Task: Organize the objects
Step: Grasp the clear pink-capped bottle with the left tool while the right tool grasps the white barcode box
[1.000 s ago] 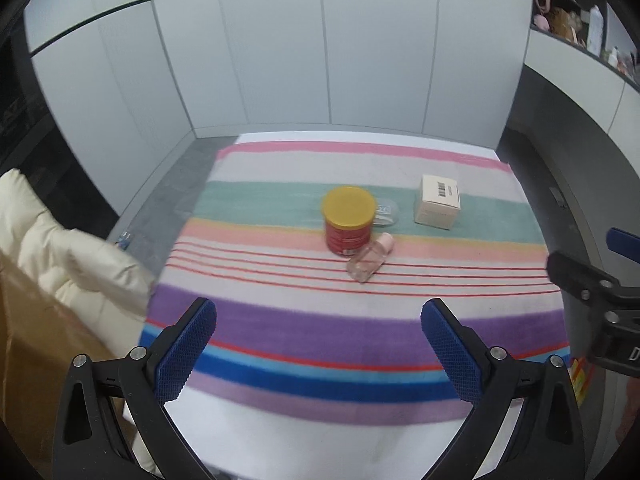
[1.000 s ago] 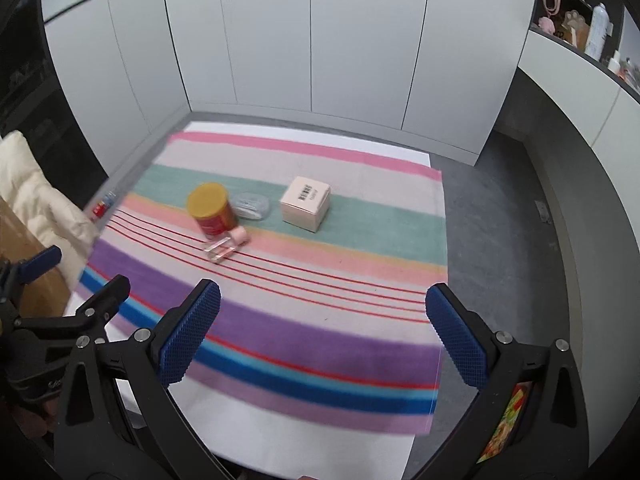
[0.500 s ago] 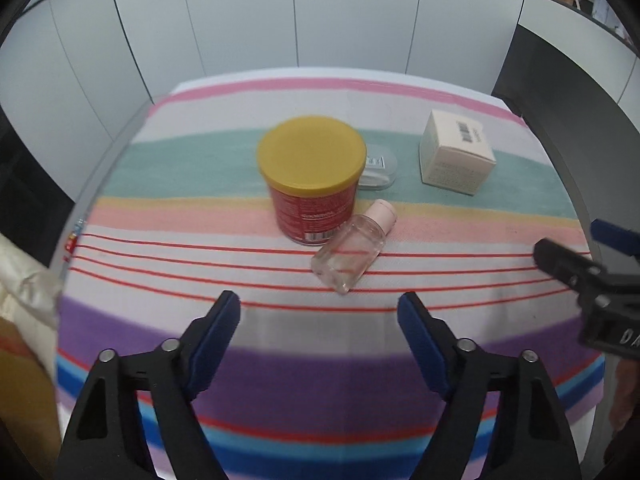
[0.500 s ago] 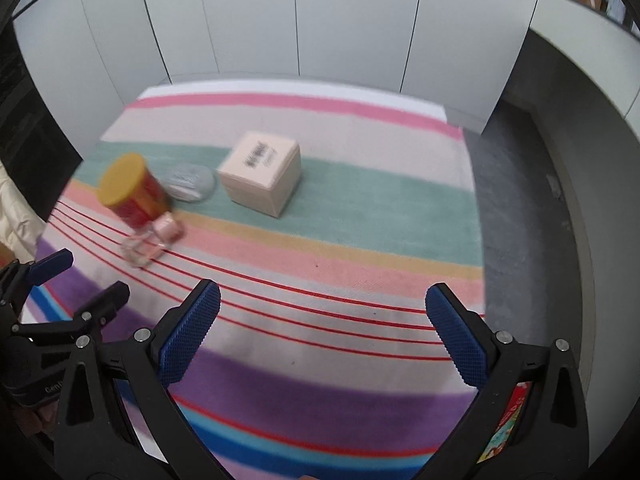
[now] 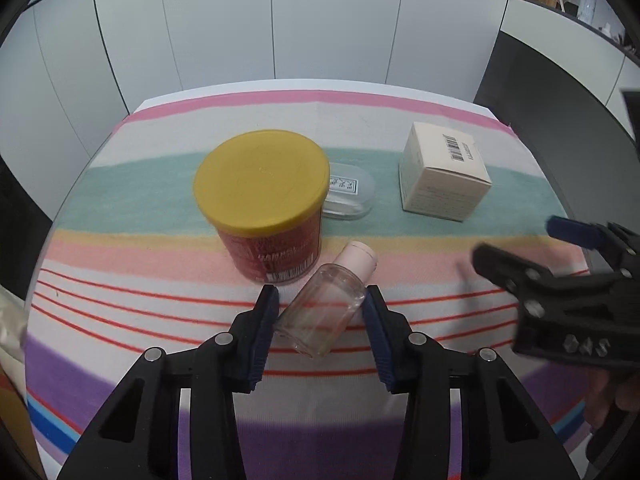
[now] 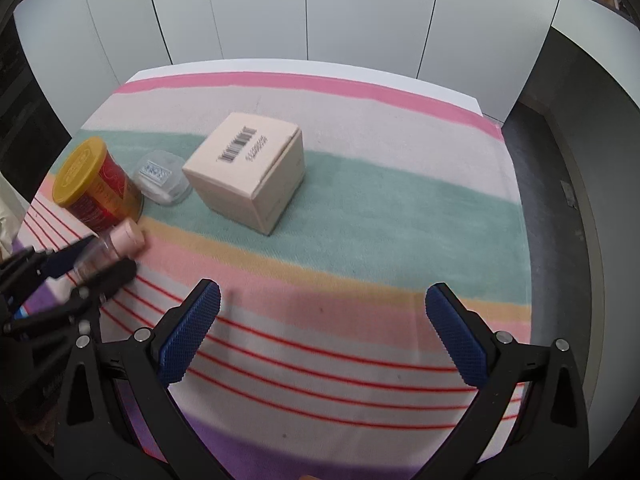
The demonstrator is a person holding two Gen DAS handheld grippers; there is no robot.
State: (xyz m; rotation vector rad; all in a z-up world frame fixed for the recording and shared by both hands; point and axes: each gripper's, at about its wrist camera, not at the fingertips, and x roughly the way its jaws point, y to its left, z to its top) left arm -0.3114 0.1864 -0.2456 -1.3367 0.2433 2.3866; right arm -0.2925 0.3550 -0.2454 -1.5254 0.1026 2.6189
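Clear bottle (image 5: 322, 312) lay flat, pink cap aimed up-right; left gripper (image 5: 320, 300) jaws just closed onto its sides. Right gripper (image 6: 322, 322) jaws wide, empty.

Yellow-lidded red can (image 5: 264, 204) on a pastel-striped cloth (image 5: 400, 420).

Red can (image 5: 272, 236) crowding the bottle (image 5: 324, 312) (touching?); bare cloth (image 6: 360, 300) rightward

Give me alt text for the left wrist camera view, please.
The left tongs have just been closing around a clear bottle with a pink cap lying on a striped cloth. Behind it stand a yellow-lidded red can and a cream box.
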